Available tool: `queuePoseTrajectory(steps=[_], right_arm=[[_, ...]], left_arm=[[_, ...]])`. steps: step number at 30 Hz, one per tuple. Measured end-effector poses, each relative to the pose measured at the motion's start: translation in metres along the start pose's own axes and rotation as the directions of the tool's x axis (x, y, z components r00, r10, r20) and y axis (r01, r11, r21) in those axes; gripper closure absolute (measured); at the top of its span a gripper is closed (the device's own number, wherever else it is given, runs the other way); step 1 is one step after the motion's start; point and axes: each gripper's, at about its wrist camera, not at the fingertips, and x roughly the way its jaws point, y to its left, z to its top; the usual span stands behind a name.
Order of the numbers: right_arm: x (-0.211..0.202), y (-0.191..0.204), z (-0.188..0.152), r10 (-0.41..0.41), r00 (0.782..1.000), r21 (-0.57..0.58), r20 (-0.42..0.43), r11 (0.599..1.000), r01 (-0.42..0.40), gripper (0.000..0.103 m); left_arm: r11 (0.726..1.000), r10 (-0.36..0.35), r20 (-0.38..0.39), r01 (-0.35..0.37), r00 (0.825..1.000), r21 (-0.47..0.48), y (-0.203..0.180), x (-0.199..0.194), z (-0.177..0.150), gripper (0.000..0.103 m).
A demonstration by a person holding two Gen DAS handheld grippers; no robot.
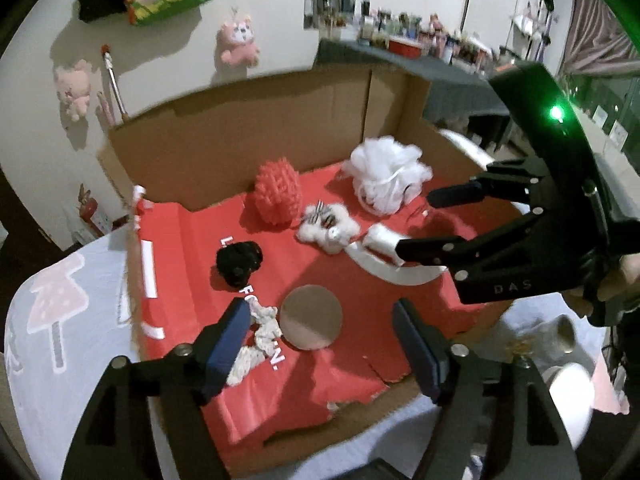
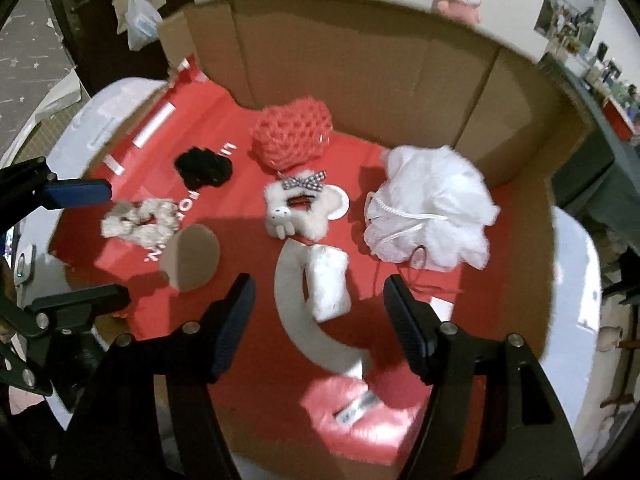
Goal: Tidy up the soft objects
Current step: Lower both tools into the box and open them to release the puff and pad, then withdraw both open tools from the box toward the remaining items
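An open cardboard box (image 1: 240,128) (image 2: 360,60) with a red liner holds soft things: a red knitted pouch (image 1: 278,192) (image 2: 292,136), a white bath pouf (image 1: 386,172) (image 2: 432,208), a white fluffy hair clip with a checked bow (image 1: 326,224) (image 2: 300,208), a black scrunchie (image 1: 239,262) (image 2: 203,168), a cream scrunchie (image 1: 256,340) (image 2: 140,222), a round tan puff (image 1: 311,316) (image 2: 191,256), and a white curved band with a fuzzy roll (image 1: 380,254) (image 2: 320,300). My left gripper (image 1: 320,344) is open above the puff. My right gripper (image 2: 320,328) (image 1: 416,220) is open above the band.
A pink fluffy item with a label (image 2: 356,408) lies at the box's near edge. The box sits on a white patterned cloth (image 1: 60,320). Plush toys (image 1: 238,40) hang on the wall. A cluttered shelf (image 1: 420,40) stands behind. White cups (image 1: 560,336) are at right.
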Motion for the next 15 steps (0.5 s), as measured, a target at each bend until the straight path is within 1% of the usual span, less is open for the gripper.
queuePoseTrajectory(steps=[3,4,5,7,8,10,12,15], right_arm=[[-0.029,0.008,-0.008,-0.017,0.999,0.001,0.044,1.0,0.017,0.036],[-0.038,0.009,-0.011,-0.02,0.998,0.005,0.061,1.0,0.02,0.034],[-0.05,0.011,-0.016,-0.021,0.997,0.01,0.081,1.0,0.02,0.03],[-0.07,0.011,-0.022,-0.018,0.993,0.021,0.118,1.0,0.015,0.028],[-0.082,0.012,-0.03,-0.021,0.99,0.026,0.141,1.0,0.017,0.028],[-0.108,0.016,-0.045,-0.038,0.98,0.033,0.196,0.999,0.032,0.027],[-0.125,0.02,-0.053,-0.045,0.969,0.045,0.241,0.998,0.035,0.022],[-0.156,0.027,-0.076,-0.055,0.948,0.066,0.314,0.997,0.036,0.021]], left_arm=[[1.0,0.003,0.052,-0.002,0.999,-0.014,-0.004,-0.023,-0.007,0.019],[1.0,0.005,0.069,-0.004,0.998,-0.016,-0.007,-0.031,-0.01,0.017],[1.0,0.009,0.088,-0.008,0.996,-0.017,-0.01,-0.04,-0.012,0.015],[1.0,0.021,0.132,-0.019,0.991,-0.021,-0.015,-0.055,-0.017,0.01],[0.999,0.029,0.16,-0.025,0.987,-0.025,-0.019,-0.066,-0.022,0.009],[0.999,0.033,0.197,-0.027,0.98,-0.035,-0.023,-0.081,-0.028,0.009],[0.998,0.042,0.234,-0.031,0.971,-0.051,-0.028,-0.096,-0.036,0.005],[0.997,0.049,0.294,-0.031,0.954,-0.065,-0.038,-0.117,-0.048,0.001]])
